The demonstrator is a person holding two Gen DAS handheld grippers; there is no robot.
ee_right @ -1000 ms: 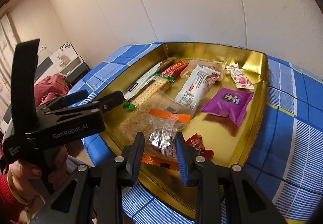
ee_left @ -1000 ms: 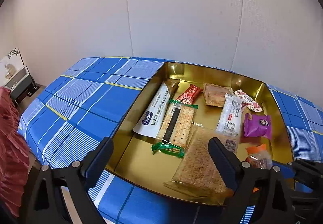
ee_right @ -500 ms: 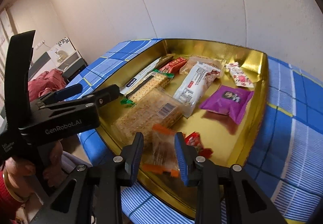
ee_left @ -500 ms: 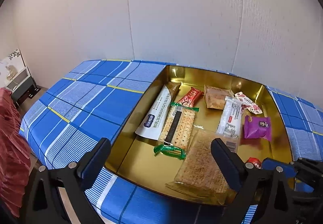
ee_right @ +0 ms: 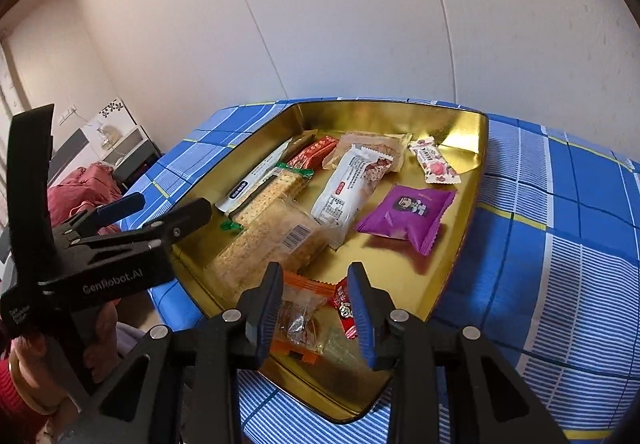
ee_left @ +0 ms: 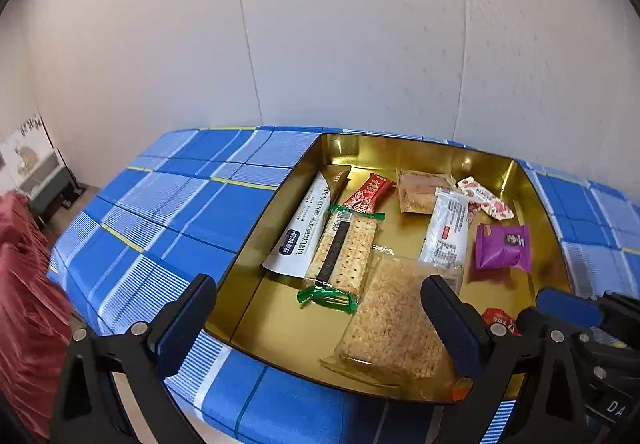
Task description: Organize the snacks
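Observation:
A gold tray (ee_left: 416,147) (ee_right: 476,179) on a blue checked cloth holds several snacks: a white bar (ee_left: 300,236), crackers (ee_left: 344,252), a large rice cracker pack (ee_left: 392,320) (ee_right: 272,240), a white packet (ee_right: 348,187), a purple packet (ee_left: 502,246) (ee_right: 408,211). A clear packet with orange ends (ee_right: 298,318) lies in the tray's near corner beside a small red packet (ee_right: 344,304). My right gripper (ee_right: 316,312) is open just above the orange-ended packet, not holding it. My left gripper (ee_left: 318,324) (ee_right: 160,211) is open and empty over the tray's near edge.
The blue checked tablecloth (ee_left: 168,224) (ee_right: 560,244) spreads to both sides of the tray. A white wall stands close behind. Red fabric (ee_left: 24,284) and a small cabinet (ee_left: 44,171) lie beyond the table's left end.
My right gripper opened and let the orange-ended packet drop into the tray's near corner, then pulled back a little. My left gripper drew back slightly.

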